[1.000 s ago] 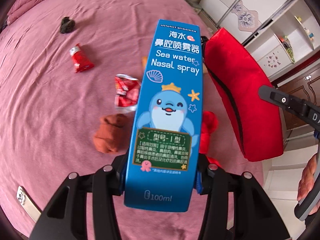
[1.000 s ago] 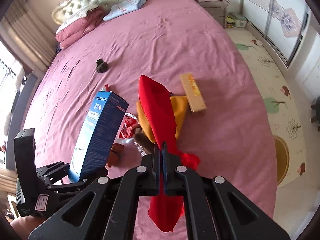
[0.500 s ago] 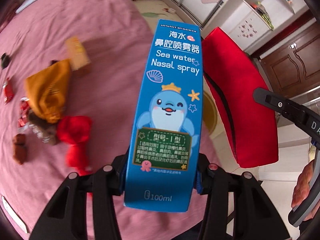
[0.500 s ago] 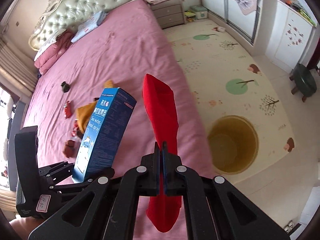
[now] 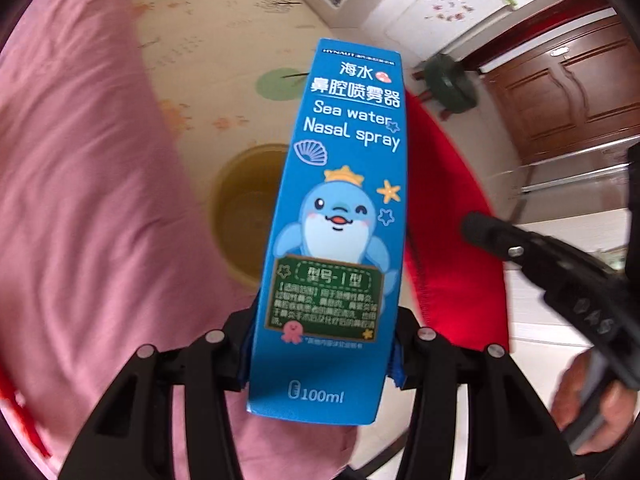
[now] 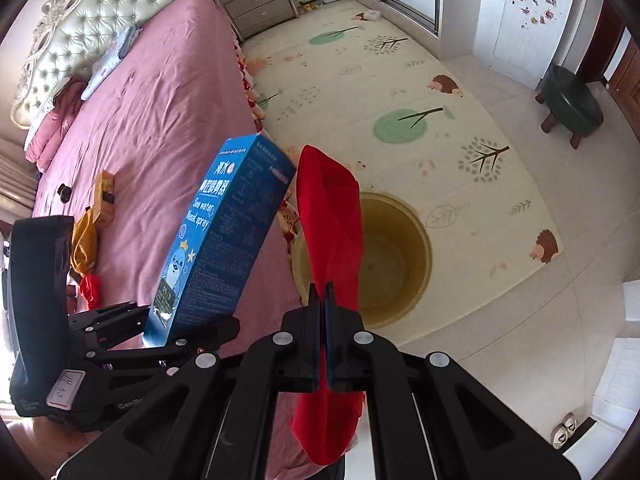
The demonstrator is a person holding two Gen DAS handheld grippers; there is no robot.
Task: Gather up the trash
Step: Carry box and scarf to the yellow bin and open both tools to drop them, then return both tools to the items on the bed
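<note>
Blue cardboard fills my left view: the nasal spray box (image 5: 332, 224) stands upright between the fingers of my left gripper (image 5: 322, 350), which are closed on its lower sides. My right gripper (image 6: 323, 336) has its fingers pressed nearly together on a red pouch (image 6: 332, 216), which sticks up past the tips and hangs below them.

My landmark is the yellow bin (image 6: 394, 258) on the floor mat (image 6: 400, 92), right against the edge of the bed (image 6: 160, 120). In the right view the pouch sits over the bin's near rim, and the box is just to the bed side of it, more over the pink cover than over the opening. In the left view the bin (image 5: 248, 208) shows partly behind the box.

I judge this as the carry-to-bin step with nothing released yet. More litter waits on the bed, well away from the bin: a mustard cloth (image 6: 84, 244), a small tan box (image 6: 105, 192) and a red scrap (image 6: 90, 285).

The risk I see is the box. If I let go now it could land on the bed edge, or tip off the rim onto the mat, since it is tall and gripped low. The pouch is limp and could drape over the rim rather than drop in. With both grippers so close together, they could also knock each other.
</note>
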